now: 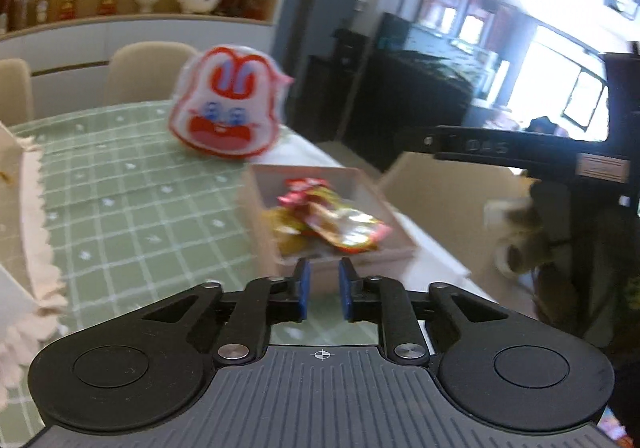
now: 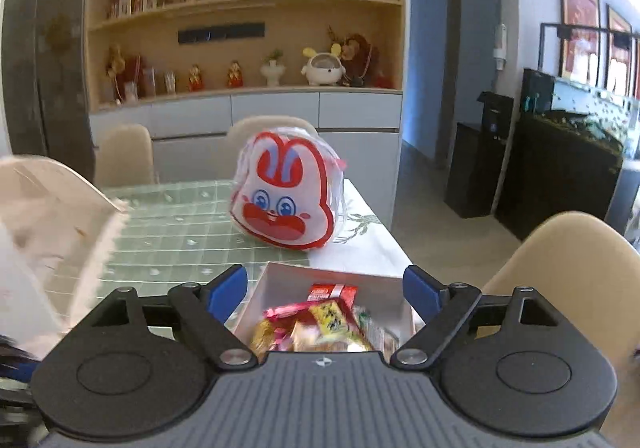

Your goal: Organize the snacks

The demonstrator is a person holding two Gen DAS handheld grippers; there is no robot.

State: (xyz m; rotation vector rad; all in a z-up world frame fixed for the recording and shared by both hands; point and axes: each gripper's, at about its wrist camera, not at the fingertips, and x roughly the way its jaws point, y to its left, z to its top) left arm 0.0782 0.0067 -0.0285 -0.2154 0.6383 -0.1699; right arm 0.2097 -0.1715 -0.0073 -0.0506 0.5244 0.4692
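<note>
On the green-checked worktop [image 1: 120,200] the snack box [image 2: 280,280] sits near the rabbit-face pouch [image 2: 286,194], the right gripper [image 2: 325,290] hovering over its packets [image 2: 316,324] with jaws spread wide, while only the left view shows the left gripper [image 1: 322,284] (empty, jaws narrowly parted) beside the box's near wall.

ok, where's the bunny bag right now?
The bunny bag stands upright on the green tablecloth, just beyond the snack box, near the table's right edge.
</note>
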